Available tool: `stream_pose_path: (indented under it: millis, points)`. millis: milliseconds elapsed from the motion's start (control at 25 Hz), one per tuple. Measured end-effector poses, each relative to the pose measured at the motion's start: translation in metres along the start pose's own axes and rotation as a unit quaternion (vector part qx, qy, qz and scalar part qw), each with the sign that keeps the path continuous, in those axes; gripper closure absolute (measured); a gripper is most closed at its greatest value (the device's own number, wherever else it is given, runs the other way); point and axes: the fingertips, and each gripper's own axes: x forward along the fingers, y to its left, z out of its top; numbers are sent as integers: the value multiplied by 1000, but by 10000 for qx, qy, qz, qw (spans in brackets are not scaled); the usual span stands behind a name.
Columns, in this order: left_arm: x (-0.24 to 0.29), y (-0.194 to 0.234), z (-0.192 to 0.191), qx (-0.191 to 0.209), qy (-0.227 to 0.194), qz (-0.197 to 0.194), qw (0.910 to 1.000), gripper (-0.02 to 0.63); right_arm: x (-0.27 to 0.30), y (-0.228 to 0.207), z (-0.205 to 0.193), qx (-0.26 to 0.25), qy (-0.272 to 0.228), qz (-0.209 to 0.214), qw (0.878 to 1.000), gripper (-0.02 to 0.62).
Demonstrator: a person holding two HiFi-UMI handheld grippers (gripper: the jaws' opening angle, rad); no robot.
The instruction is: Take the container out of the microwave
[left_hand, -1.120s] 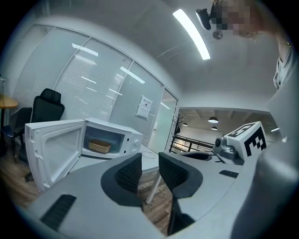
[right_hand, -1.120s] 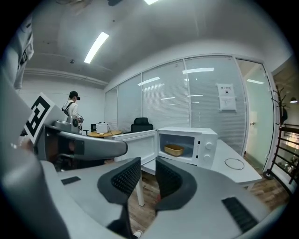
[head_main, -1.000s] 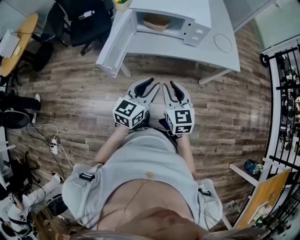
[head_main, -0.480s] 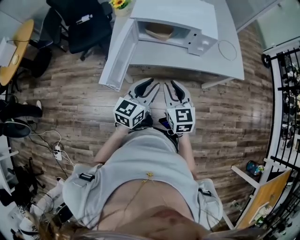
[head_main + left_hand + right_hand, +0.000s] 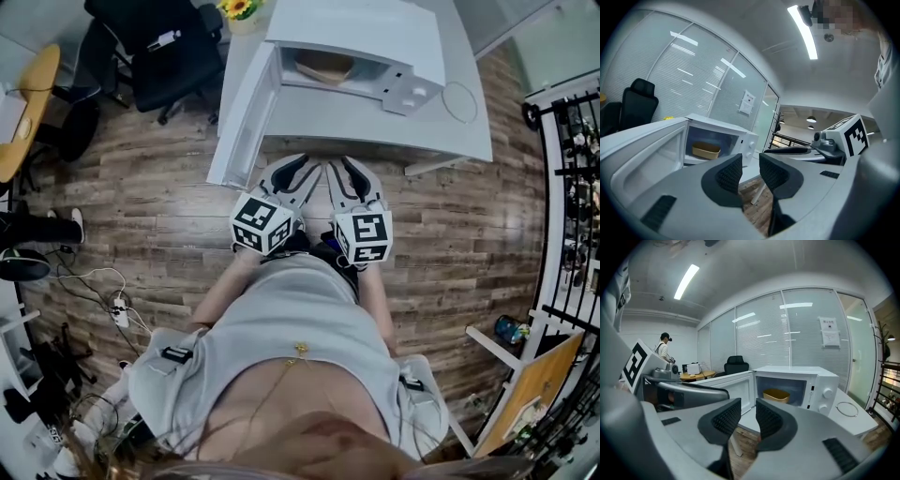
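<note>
A white microwave (image 5: 375,42) stands on a white table (image 5: 375,117), its door (image 5: 239,112) swung open to the left. Inside it sits a tan container (image 5: 325,66), also seen in the left gripper view (image 5: 705,151) and the right gripper view (image 5: 776,394). My left gripper (image 5: 302,169) and right gripper (image 5: 339,172) hover side by side over the wood floor, just short of the table's near edge, and point at the microwave. The left gripper (image 5: 750,164) is open with nothing between its jaws. The right gripper (image 5: 747,409) is likewise open with nothing in it.
A black office chair (image 5: 164,47) stands left of the table, beside yellow flowers (image 5: 239,7). A thin ring (image 5: 459,101) lies on the table right of the microwave. Cables (image 5: 112,300) run over the floor at left, and a black railing (image 5: 572,187) lines the right. A person (image 5: 663,345) stands far off.
Both grippers have come nearer to the table and the microwave, which now lie lower and larger in the head view. The jaws stand as they did.
</note>
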Motion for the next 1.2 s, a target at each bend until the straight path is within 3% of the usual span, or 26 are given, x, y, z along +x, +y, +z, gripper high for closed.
stream_pose_path:
  millis: [520, 880, 1200]
  points:
    - [1, 14, 9, -126, -148, 13, 9998, 488, 19, 1, 2, 165, 55, 79, 9998, 483]
    - [23, 28, 17, -201, -161, 283, 9993, 488, 33, -24, 9, 122, 66, 206, 9997, 483]
    - [64, 33, 25, -105, -1, 295, 9995, 488, 46, -62, 19, 284, -37, 296, 9992, 483]
